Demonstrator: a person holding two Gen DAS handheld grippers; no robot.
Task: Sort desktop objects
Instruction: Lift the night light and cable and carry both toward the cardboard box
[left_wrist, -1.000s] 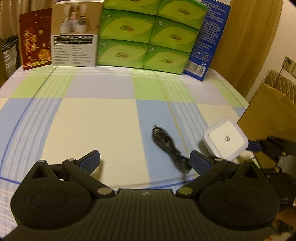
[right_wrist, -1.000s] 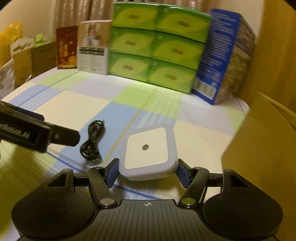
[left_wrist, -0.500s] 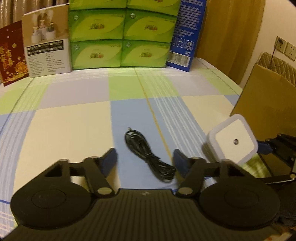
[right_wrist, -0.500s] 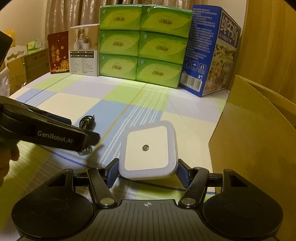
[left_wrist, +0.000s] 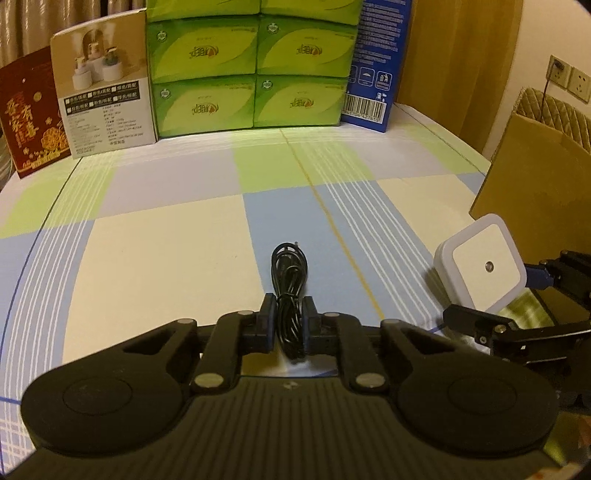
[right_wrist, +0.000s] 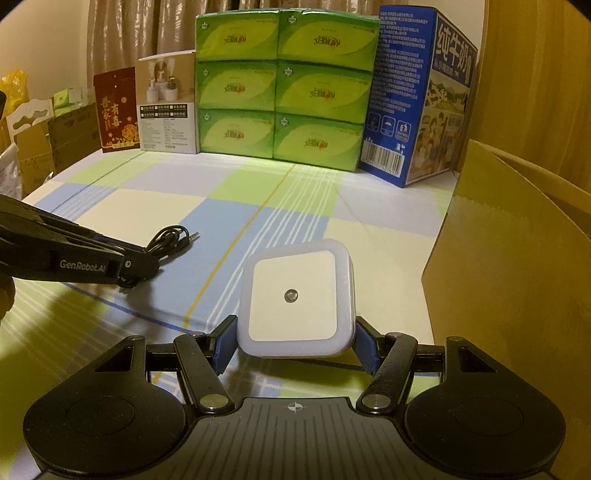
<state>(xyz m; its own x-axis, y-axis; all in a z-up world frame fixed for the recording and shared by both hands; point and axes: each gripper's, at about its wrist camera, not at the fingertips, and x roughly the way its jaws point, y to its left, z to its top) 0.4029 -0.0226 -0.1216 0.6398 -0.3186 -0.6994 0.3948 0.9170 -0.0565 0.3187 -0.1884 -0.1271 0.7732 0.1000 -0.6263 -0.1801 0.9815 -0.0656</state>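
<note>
A coiled black cable (left_wrist: 289, 280) lies on the checked tablecloth, and my left gripper (left_wrist: 289, 317) is shut on its near end. The cable's far loop and plug (right_wrist: 173, 238) show in the right wrist view, left of centre, beside the left gripper's arm (right_wrist: 74, 254). My right gripper (right_wrist: 295, 339) is shut on a white square night light (right_wrist: 295, 297), held just above the table. The same night light (left_wrist: 482, 266) appears at the right in the left wrist view, next to a cardboard box (left_wrist: 535, 177).
The open cardboard box (right_wrist: 517, 277) stands at the right table edge. Along the back stand green tissue packs (right_wrist: 284, 85), a blue milk carton (right_wrist: 417, 96), a white product box (right_wrist: 166, 103) and a red card (right_wrist: 114, 110). More boxes (right_wrist: 37, 140) sit off the table at left.
My left gripper swung right, centred on the cable and shut on it. The right gripper kept hold of the night light, which barely moved.
</note>
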